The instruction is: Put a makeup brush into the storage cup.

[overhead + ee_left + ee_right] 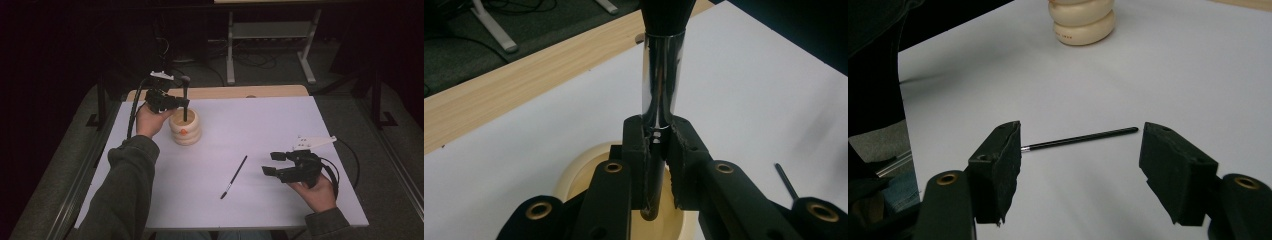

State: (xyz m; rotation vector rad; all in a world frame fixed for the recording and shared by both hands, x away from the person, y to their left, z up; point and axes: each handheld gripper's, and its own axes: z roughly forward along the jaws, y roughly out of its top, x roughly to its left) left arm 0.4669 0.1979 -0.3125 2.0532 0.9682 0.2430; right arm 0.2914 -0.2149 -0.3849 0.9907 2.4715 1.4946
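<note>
With our left gripper [659, 145] clamped on the black, chrome-collared makeup brush [185, 100] standing upright in the cream ribbed ceramic holder [185, 128], we should lower it straight before letting go, while our right gripper [1080, 160] waits wide open, empty, near the thin black brush [234, 176].

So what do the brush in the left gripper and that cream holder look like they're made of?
The brush has a shiny metal-looking collar that mirrors its surroundings, with dark bristles above. The holder, stacked cream rings, looks like glazed ceramic or smooth plastic; its soft sheen fits either. The left gripper clamps the brush.
</note>
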